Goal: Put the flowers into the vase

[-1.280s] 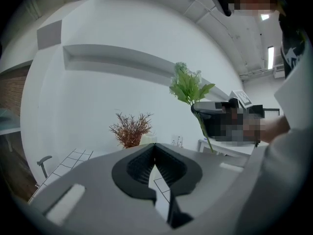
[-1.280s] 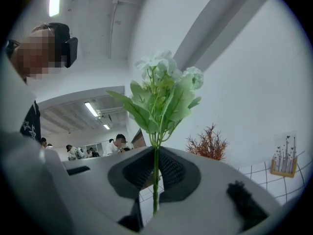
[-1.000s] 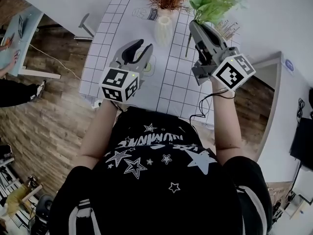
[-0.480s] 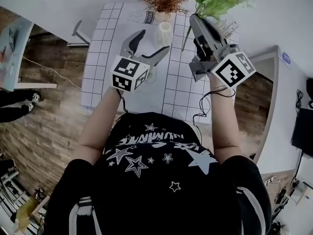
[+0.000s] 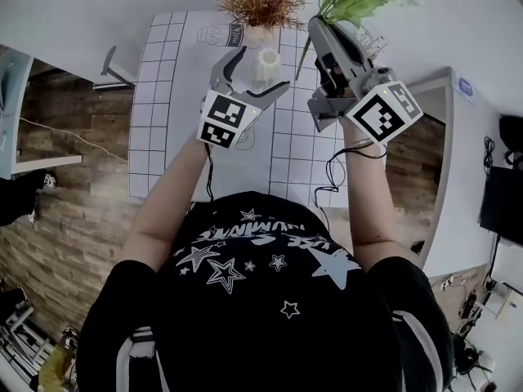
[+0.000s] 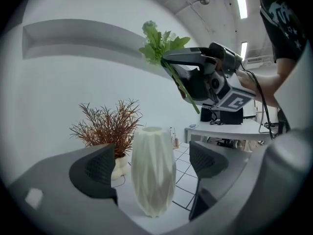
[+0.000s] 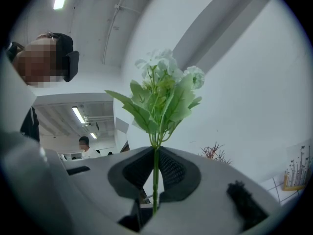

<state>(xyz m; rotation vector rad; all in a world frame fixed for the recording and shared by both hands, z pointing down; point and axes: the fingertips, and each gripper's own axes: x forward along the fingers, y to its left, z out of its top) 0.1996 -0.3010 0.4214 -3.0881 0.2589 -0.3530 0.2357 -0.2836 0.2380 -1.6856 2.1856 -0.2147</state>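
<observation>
The faceted, matte white vase (image 6: 153, 170) stands on the grid-lined desk (image 5: 176, 96), untouched between the left tongs (image 5: 258, 73), whose jaws have just been opening wide. Up and right of the vase, the right tongs (image 7: 155, 173) clench the thin green stem of the leafy flowers (image 7: 164, 97).

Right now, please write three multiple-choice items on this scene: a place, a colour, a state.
1. The vase stands: A) between the left gripper's jaws B) on the floor C) on a chair
2. The flowers' leaves are: A) red B) green C) blue
3. The right gripper is: A) open, empty B) shut on the flowers' stem C) holding a cup
1 A: those jaws, which have just been opening, flank it untouched. 2 B: green in both gripper views. 3 B: it pinches the stem.
</observation>
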